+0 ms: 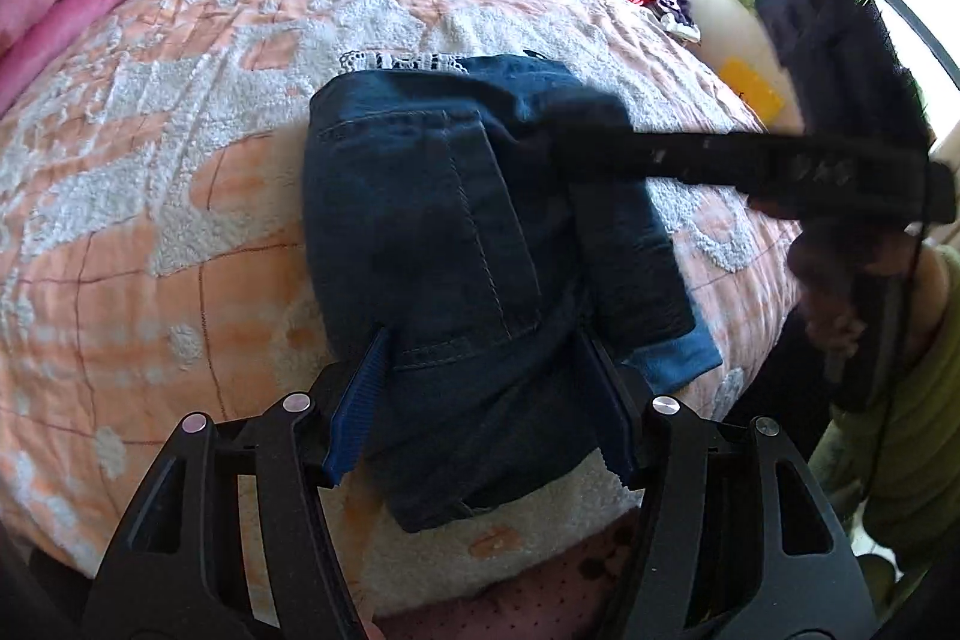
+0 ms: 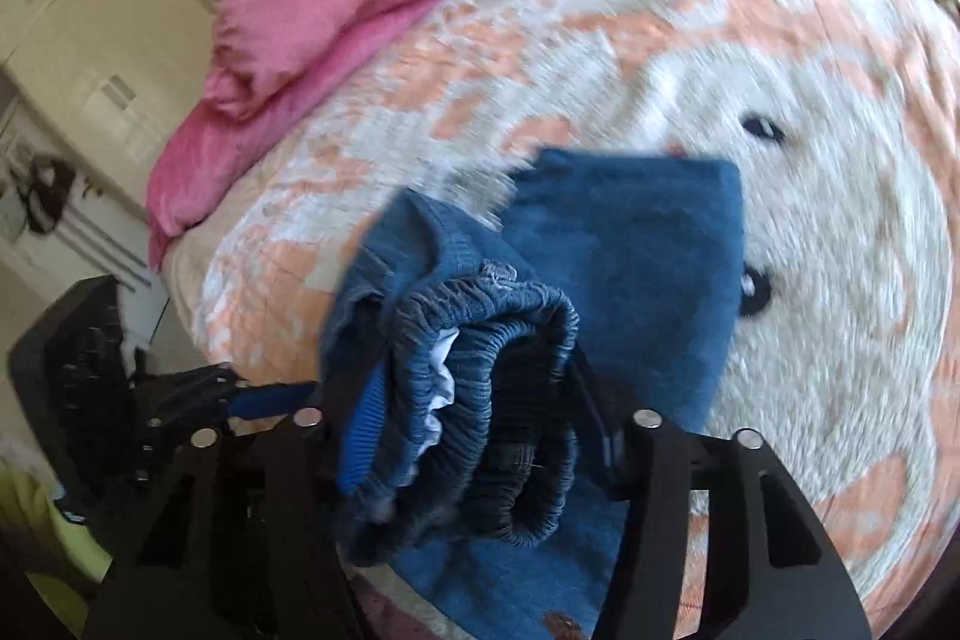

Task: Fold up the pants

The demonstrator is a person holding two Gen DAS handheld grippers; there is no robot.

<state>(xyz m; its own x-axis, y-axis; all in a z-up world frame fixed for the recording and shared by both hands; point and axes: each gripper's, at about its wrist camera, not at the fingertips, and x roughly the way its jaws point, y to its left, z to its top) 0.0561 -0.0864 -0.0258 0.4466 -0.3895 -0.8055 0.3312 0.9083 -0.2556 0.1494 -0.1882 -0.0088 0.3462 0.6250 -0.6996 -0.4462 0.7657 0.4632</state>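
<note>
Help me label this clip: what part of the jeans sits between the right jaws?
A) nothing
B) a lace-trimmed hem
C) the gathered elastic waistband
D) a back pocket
C: the right wrist view shows the bunched elastic waistband of the jeans between the right gripper jaws.

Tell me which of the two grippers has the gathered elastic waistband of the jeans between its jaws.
The right gripper: the bunched elastic waistband of the blue denim jeans sits between its jaws. The left gripper straddles a flat, seamed part of the folded denim instead.
</note>
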